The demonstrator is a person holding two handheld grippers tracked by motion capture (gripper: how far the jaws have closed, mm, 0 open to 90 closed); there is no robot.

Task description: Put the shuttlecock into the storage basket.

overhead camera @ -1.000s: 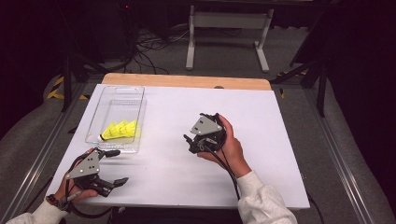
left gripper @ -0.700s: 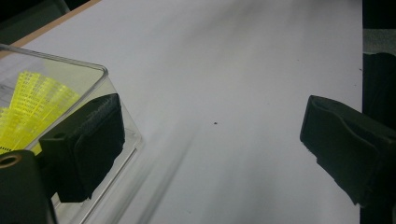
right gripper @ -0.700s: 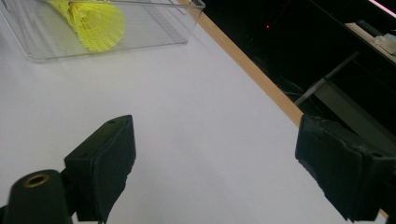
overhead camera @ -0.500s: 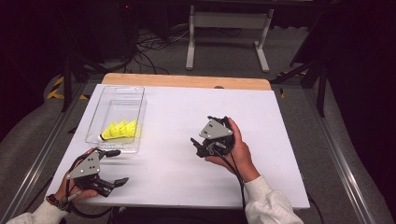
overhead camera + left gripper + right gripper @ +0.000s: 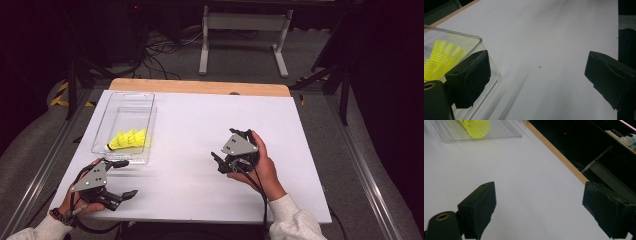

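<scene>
Shuttlecock, yellow, lay inside clear tray at tabletop's left. Left hand-held gripper rested just beside tray's near end, jaws spread, empty. Right hand-held gripper sat well apart from tray, jaws spread, empty.

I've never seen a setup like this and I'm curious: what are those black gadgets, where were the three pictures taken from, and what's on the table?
There is no robot here. A person holds a hand-held two-jaw gripper in each hand: the left gripper and the right gripper. Both stand open and hold nothing. The high view looks down from a fixed camera above the white table. The other two pictures come from small cameras riding on each gripper, looking out between its black jaws. On the table sits a clear plastic tray holding yellow shuttlecocks; the left gripper is right beside its near corner.
</scene>
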